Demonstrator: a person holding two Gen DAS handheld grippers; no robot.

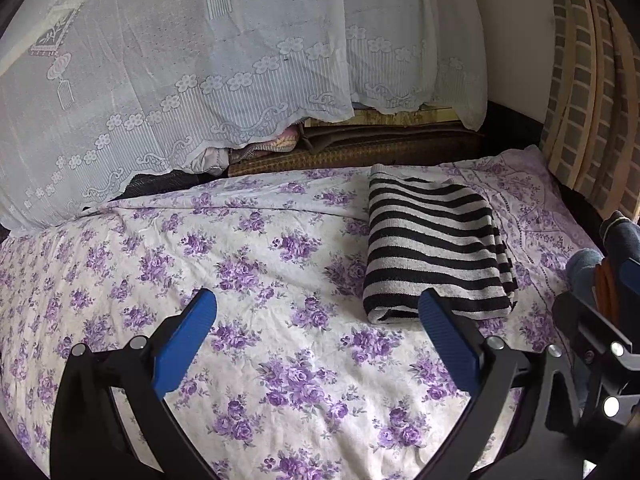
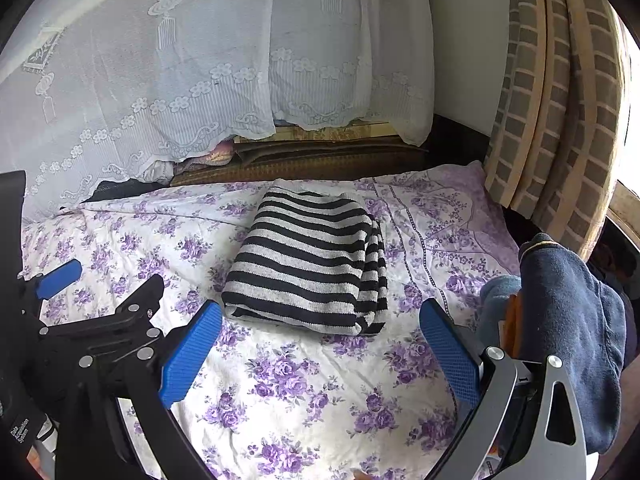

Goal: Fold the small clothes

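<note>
Left gripper (image 1: 318, 312): I see my blue pads spread wide with nothing between them, hanging over the bed; only flowered sheet shows in the gap.
Right gripper (image 2: 320, 320): spread wide too and empty; I see its fingers frame the near edge of the folded garment without touching it.
How the two sit: my left gripper shows at the left edge of the right wrist view, just beside the right one; parts of the right one fill the right edge of the left wrist view.
Striped garment (image 2: 310, 262): black and grey stripes, folded into a thick rectangle, lying flat on the sheet just ahead of the right gripper, toward the bed's far right side.
Dark blue clothes (image 2: 572, 320): I see a pile beside my right finger, at the bed's right edge, with a paler blue piece and something orange tucked against it.
Bed sheet (image 1: 256, 248): white with purple flowers, slightly creased.
Lace curtain (image 1: 200, 60): white, hanging behind the bed.
Checked curtain (image 2: 560, 100): brown and cream, far right.
</note>
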